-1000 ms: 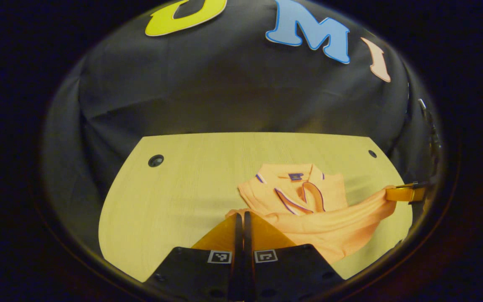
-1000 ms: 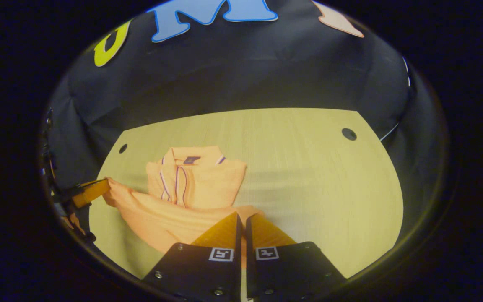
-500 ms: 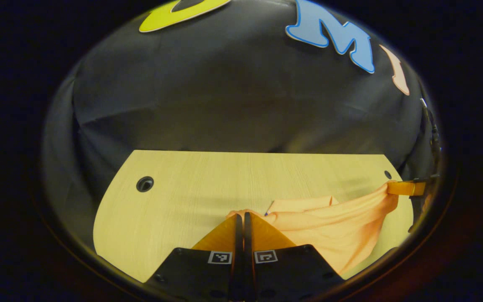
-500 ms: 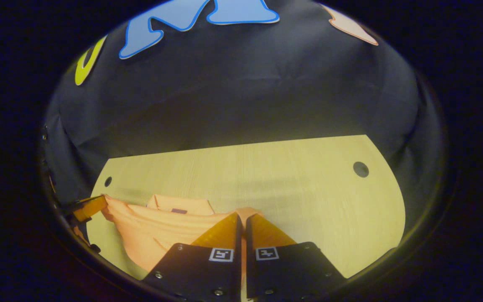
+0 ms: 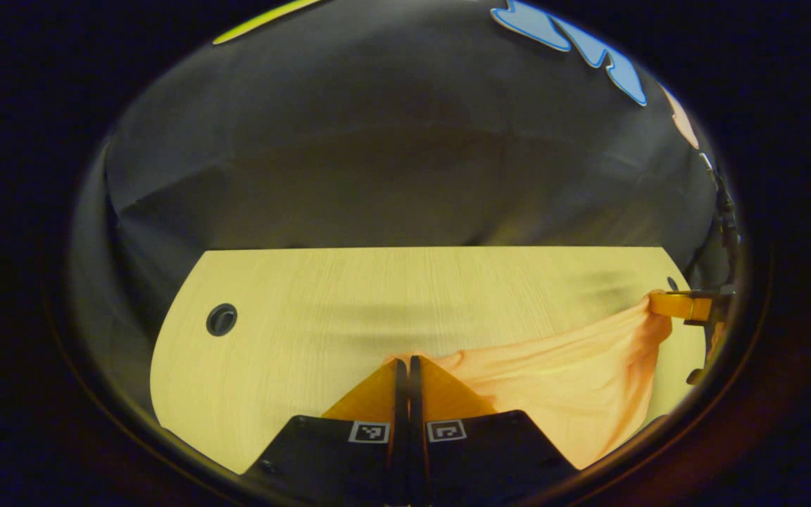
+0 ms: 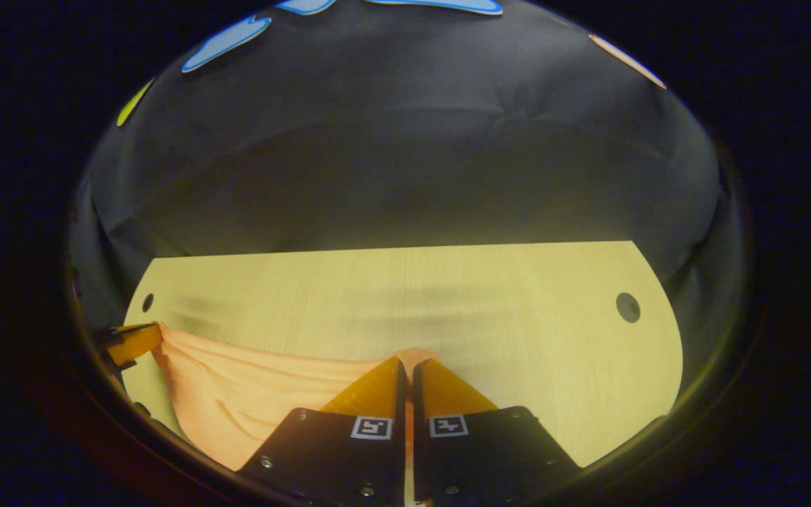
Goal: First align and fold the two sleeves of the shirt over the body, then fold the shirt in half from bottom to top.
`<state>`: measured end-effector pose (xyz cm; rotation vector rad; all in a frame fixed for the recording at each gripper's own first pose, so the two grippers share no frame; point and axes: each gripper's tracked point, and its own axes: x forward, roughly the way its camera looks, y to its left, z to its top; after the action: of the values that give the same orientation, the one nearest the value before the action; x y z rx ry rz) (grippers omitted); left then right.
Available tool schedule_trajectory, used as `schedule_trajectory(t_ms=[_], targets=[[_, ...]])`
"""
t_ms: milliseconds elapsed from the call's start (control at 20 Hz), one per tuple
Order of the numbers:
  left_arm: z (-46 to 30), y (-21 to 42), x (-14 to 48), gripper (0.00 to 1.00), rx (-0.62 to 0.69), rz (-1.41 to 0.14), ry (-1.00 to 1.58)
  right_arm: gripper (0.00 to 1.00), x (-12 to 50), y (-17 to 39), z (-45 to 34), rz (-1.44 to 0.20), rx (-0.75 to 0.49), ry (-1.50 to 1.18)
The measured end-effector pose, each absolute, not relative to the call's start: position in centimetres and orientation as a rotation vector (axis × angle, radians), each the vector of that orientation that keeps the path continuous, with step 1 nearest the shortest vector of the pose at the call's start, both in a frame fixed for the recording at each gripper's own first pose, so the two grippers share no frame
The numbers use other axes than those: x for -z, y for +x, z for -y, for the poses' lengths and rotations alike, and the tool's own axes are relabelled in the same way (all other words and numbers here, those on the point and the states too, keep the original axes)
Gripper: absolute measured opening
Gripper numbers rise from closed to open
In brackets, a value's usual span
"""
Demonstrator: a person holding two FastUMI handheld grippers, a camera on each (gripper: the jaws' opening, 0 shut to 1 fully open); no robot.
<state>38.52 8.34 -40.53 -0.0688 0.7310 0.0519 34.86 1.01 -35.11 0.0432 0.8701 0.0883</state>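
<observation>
The orange shirt point(image 5: 574, 384) is seen in the lower right of the left gripper view as a sagging sheet of cloth, stretched between two held corners and raised over the pale wooden table point(image 5: 321, 310). One corner of it is pinched at the tips of the left gripper point(image 5: 403, 360), at the bottom centre of the frame, where the two fingers are pressed together with a small fold of cloth showing just above them. The opposite corner is drawn up to the right edge of the frame, where it is clamped by the right gripper point(image 5: 680, 305), seen side on and farther off. In the right gripper view the shirt point(image 6: 236, 394) is spread across the lower left, its upper edge running from the left gripper point(image 6: 131, 343) at the left edge of the frame down to the right gripper point(image 6: 406, 360) at the bottom centre. There the fingers are nearly closed, with a thin strip of orange cloth visible in the narrow gap between them and a small tuft above their tips. The cloth is hung below the line between both grippers. A dark round hole point(image 6: 627, 307) is seen in the table point(image 6: 490, 310) at the right of that view, and another hole point(image 5: 222, 319) at the left of the left gripper view.
</observation>
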Motion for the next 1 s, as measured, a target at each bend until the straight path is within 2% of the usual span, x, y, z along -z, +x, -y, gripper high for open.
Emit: schedule_trajectory(t_ms=[300, 450, 500, 550, 650, 700, 800, 850, 900, 950, 1000], targets=[[-8.3, 38.1, 41.4, 0.06, -0.067, -0.74, -0.102, 0.05, 35.1, 34.8, -1.2, -0.864, -0.078, 0.03], [-7.5, 37.8, 41.0, 0.14, -0.048, -0.738, -0.133, 0.07, 35.2, 34.8, -1.1, -0.855, -0.088, 0.013], [-7.1, 37.8, 40.6, 0.17, -0.028, -0.733, -0.148, 0.15, 35.0, 34.8, -1.2, -0.854, -0.1, 0.017], [-6.8, 37.7, 40.5, 0.31, -0.023, -0.73, -0.144, 0.22, 34.8, 34.3, -1.1, -0.855, -0.102, 0.012], [-6.9, 37.5, 40.2, 0.47, -0.02, -0.714, -0.115, 0.38, 34.3, 33.8, -1.5, -0.842, -0.098, -0.003], [-6.8, 37.1, 39.8, 0.54, -0.011, -0.705, -0.106, 0.39, 34.1, 33.6, -2.2, -0.839, -0.117, 0.007], [-5.8, 36.6, 38.6, 0.79, 0.002, -0.687, -0.088, 0.65, 33.7, 32.8, -2.4, -0.834, -0.121, -0.001], [-5.6, 36.1, 37.9, 0.8, 0.004, -0.673, -0.078, 0.65, 33.5, 32.9, -2.3, -0.826, -0.119, -0.008], [-5.4, 35.7, 37.1, 0.79, 0.009, -0.656, -0.077, 0.58, 33.3, 32.9, -2.3, -0.815, -0.117, -0.004], [-5.4, 35.7, 36.3, 0.78, 0.011, -0.636, -0.078, 0.64, 33.3, 32.9, -2.5, -0.8, -0.116, 0.014], [-5.4, 35.3, 35.3, 0.76, 0.015, -0.612, -0.082, 0.64, 33.1, 33.0, -2.4, -0.782, -0.116, 0.029]])
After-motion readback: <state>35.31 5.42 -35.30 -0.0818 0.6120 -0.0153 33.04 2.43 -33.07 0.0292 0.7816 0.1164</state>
